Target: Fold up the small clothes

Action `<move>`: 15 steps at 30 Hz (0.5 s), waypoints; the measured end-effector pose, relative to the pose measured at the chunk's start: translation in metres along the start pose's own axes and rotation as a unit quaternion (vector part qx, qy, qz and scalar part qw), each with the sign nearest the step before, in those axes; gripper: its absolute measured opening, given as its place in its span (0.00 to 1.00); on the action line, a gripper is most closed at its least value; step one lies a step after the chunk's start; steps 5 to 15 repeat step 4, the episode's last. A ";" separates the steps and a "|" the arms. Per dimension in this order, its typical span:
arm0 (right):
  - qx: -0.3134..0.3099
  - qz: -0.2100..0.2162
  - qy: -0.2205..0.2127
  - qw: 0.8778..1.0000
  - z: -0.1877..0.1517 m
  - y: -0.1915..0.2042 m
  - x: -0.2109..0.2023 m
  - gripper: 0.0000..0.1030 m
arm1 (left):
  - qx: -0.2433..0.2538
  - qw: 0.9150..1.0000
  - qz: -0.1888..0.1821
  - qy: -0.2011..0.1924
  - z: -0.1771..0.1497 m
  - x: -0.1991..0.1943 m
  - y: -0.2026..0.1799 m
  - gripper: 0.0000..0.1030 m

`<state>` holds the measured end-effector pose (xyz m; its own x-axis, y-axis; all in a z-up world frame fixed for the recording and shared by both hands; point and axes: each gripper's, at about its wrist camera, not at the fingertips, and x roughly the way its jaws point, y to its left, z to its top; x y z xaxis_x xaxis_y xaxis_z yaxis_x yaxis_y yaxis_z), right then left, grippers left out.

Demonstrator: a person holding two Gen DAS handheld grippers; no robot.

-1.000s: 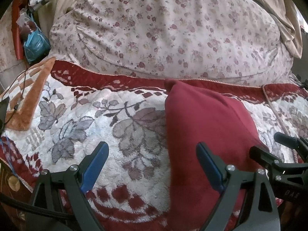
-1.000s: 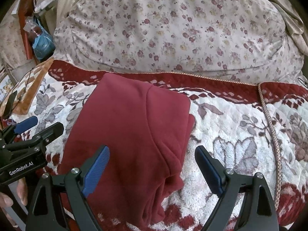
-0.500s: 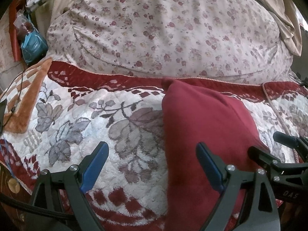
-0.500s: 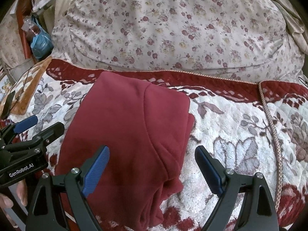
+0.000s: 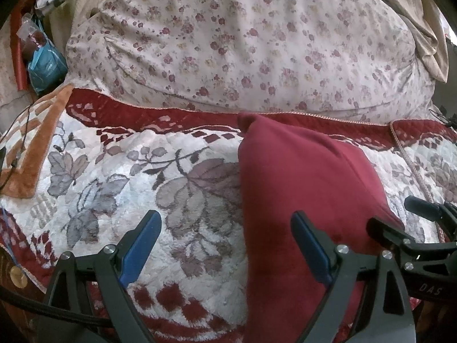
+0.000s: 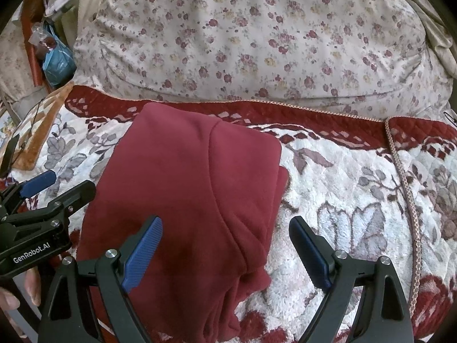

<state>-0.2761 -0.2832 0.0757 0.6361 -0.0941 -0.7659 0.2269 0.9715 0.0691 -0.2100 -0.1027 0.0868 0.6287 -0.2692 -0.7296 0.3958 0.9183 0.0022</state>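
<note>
A dark red garment (image 6: 188, 188) lies folded on the flowered bed blanket (image 6: 351, 200); it also shows in the left wrist view (image 5: 300, 188). My left gripper (image 5: 224, 228) is open and empty above the garment's left edge. It appears at the left of the right wrist view (image 6: 57, 184). My right gripper (image 6: 225, 234) is open and empty above the garment's near right part. It appears at the right of the left wrist view (image 5: 400, 214).
A large flowered pillow (image 5: 242, 45) lies across the back of the bed. A blue bag (image 5: 45, 65) and clutter sit at the far left. A beige cloth (image 5: 422, 14) hangs at the upper right. An orange blanket edge (image 5: 37, 148) lies left.
Both grippers have drifted slightly; the garment sits a little lower in both views. Both stay open and the garment has not been touched.
</note>
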 end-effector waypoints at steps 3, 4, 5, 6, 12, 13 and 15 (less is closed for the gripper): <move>0.000 0.000 0.002 1.000 0.001 0.000 0.002 0.91 | 0.001 1.000 0.000 0.002 0.000 0.004 0.001 0.88; 0.000 0.001 0.001 1.000 0.001 -0.001 0.003 0.91 | -0.001 1.000 -0.004 0.005 0.001 0.006 0.002 0.88; 0.000 0.001 0.001 1.000 0.001 -0.001 0.003 0.91 | -0.001 1.000 -0.004 0.005 0.001 0.006 0.002 0.88; 0.000 0.001 0.001 1.000 0.001 -0.001 0.003 0.91 | -0.001 1.000 -0.004 0.005 0.001 0.006 0.002 0.88; 0.000 0.001 0.001 1.000 0.001 -0.001 0.003 0.91 | -0.001 1.000 -0.004 0.005 0.001 0.006 0.002 0.88; 0.000 0.001 0.001 1.000 0.001 -0.001 0.003 0.91 | -0.001 1.000 -0.004 0.005 0.001 0.006 0.002 0.88; 0.000 0.001 0.001 1.000 0.001 -0.001 0.003 0.91 | -0.001 1.000 -0.004 0.005 0.001 0.006 0.002 0.88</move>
